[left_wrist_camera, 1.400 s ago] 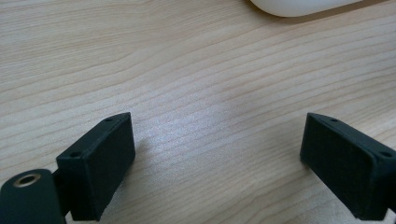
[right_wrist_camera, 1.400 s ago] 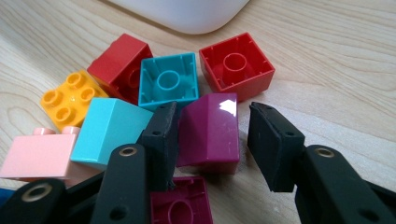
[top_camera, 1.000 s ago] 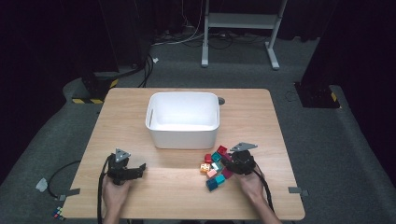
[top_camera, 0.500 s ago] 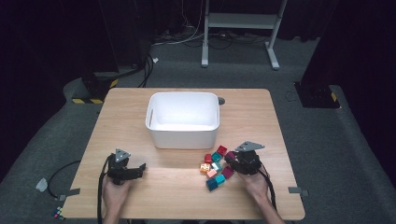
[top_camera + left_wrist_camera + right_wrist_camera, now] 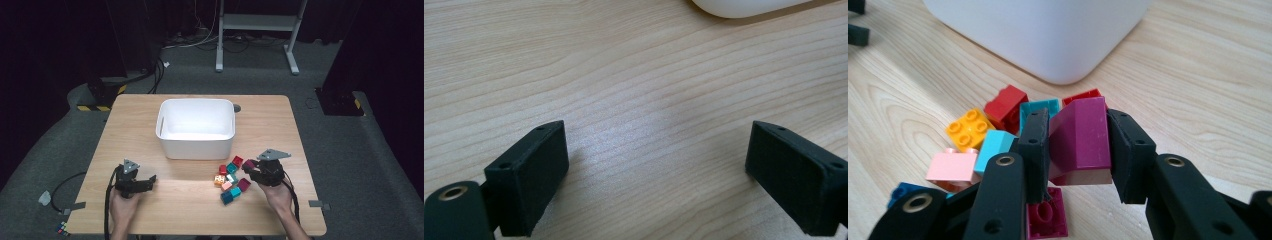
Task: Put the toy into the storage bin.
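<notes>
Left gripper [image 5: 150, 181] low, jaws wide apart, right gripper [image 5: 248, 167] raised, jaws clamped

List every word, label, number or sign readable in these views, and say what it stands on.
None: no readable text on the white bin, the bricks, the magenta brick in the right claw, or the table. Yellow-black hazard stripes on the floor carry no words.

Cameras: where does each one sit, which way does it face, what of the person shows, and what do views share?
High view: above the person's side, looking forward and down on the table; both forearms, left gripper, right gripper.
Left gripper view: on that gripper, looking down at bare wood between its open jaws.
Right gripper view: on that gripper, jaws shut on a magenta brick.
Shared: white bin, brick pile.
</notes>
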`<state>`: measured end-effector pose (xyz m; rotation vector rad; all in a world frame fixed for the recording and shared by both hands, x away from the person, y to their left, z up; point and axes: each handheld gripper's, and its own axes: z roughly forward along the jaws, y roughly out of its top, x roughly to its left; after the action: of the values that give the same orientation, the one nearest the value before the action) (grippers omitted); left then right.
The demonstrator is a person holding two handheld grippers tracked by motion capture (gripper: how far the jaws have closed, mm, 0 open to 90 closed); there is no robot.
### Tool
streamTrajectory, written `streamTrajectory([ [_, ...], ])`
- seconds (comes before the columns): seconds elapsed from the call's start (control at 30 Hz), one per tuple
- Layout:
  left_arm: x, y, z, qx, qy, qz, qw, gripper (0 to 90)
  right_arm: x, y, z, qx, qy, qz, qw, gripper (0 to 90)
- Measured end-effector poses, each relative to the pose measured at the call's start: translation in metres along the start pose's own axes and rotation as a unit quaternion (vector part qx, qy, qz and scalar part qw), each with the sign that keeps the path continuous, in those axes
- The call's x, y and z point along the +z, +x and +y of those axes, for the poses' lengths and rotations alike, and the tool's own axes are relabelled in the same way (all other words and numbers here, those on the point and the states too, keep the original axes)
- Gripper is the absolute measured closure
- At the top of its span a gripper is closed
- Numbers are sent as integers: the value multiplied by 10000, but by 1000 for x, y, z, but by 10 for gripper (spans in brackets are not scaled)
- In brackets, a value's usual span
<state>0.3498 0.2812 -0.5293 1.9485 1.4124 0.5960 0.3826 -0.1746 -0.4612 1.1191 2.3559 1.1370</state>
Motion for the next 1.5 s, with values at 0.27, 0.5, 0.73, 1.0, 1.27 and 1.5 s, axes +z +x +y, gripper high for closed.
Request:
streamTrajectory([
  [0.27, 0, 0, 0, 10, -1, 4, 10000, 102, -8, 1, 11, 78, -106, 221, 9997, 634],
  [0.5, 0, 0, 0, 11, 0, 4, 10000, 102, -17, 1, 27, 9, -243, 295, 9993, 634],
  [0.73, 0, 0, 0, 0, -1, 1, 10000, 102, -25, 1, 50, -114, -395, 339, 9986, 634],
  [1.0, 0, 0, 0, 0, -2, 1, 10000, 102, -29, -2, 72, -108, -548, 424, 9975, 634],
  [1.27, 0, 0, 0, -2, -14, 20, 10000, 113, -30, -8, 94, -74, -642, 504, 9966, 633],
  [1.5, 0, 0, 0, -4, -16, 25, 10000, 115, -23, -7, 116, -163, -627, 524, 9965, 633],
])
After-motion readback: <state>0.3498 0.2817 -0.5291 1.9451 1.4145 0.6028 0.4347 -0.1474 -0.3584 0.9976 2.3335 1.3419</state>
